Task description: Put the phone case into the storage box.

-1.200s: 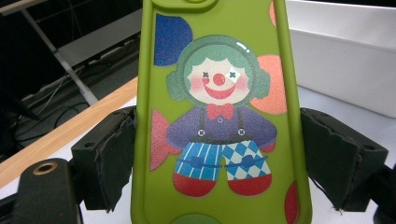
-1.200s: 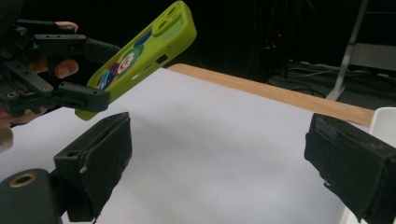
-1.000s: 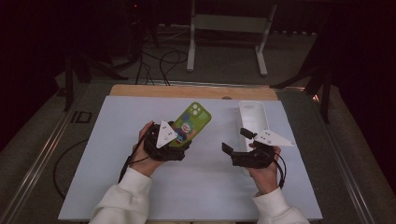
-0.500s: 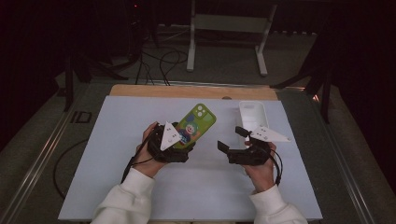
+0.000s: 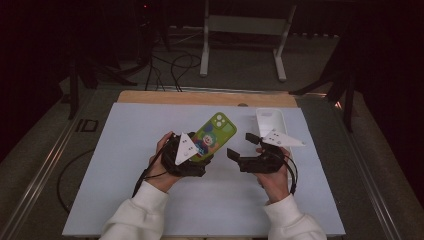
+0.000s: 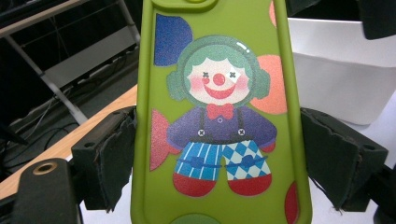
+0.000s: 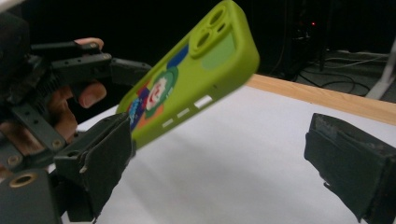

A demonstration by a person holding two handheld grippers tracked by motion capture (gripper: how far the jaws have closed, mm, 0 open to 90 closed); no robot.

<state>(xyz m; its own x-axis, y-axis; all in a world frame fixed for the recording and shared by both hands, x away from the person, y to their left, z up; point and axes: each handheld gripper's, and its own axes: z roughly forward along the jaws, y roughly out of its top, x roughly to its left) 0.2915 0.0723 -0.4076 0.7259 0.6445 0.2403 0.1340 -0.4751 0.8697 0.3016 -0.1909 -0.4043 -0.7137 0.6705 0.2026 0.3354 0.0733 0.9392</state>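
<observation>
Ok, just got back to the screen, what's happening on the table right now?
A person is working with a handheld gripper in each hand over a white table mat. The left gripper is clamped on the sides of a lime-green phone case with a clown picture, lifting its far end off the mat. The right gripper sits open beside it, holding nothing. A white rectangular case lies farther back, untouched.

White tray (image 5: pixel 270 120) beside right gripper (image 5: pixel 243 146)

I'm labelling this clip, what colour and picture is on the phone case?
Lime green case with a cartoon clown, best in the left gripper view.
</observation>
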